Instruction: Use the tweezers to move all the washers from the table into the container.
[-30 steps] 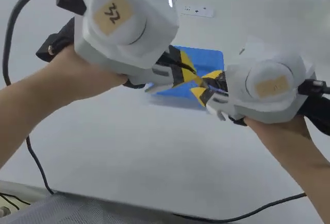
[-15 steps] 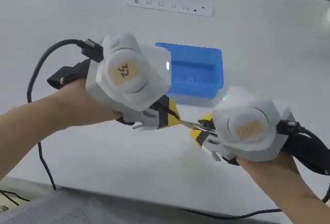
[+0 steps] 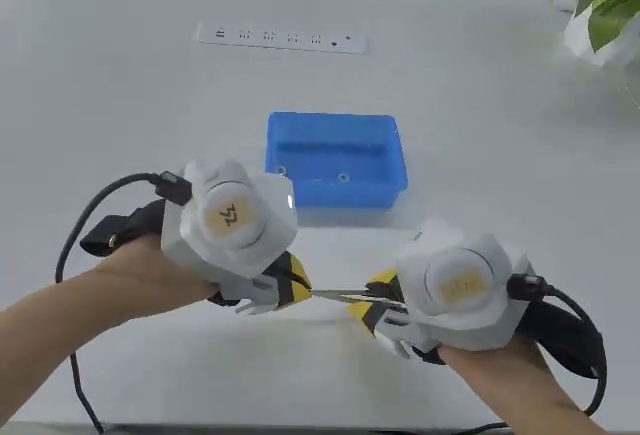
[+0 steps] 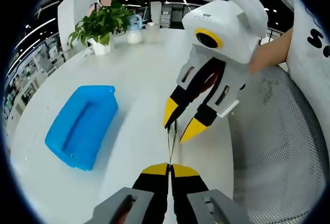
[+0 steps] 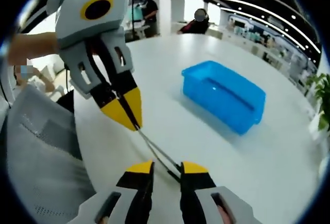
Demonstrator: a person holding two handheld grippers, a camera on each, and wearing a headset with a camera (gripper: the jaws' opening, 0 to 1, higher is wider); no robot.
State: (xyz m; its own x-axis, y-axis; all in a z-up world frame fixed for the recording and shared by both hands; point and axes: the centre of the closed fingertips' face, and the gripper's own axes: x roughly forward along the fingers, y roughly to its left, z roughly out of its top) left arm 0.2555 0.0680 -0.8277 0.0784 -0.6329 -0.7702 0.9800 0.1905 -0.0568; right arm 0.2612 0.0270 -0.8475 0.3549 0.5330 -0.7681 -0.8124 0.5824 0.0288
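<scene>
Thin metal tweezers span the gap between my two grippers just above the white table. My left gripper is shut on one end of them; its yellow tips are pressed together on the tweezers. My right gripper faces it. Its jaws stand apart, with the other end of the tweezers lying between them near the right finger. Beyond the grippers sits the blue container with two small washers on its floor. The container lies off to the side in both gripper views.
A white power strip lies at the table's far side. A potted plant stands at the back right. A black cable trails from the left gripper. A mesh chair seat lies at the table's near edge.
The head camera has tilted, so more of the table shows. The grippers, still joined by the tweezers, have come down from in front of the container to a spot nearer me.
</scene>
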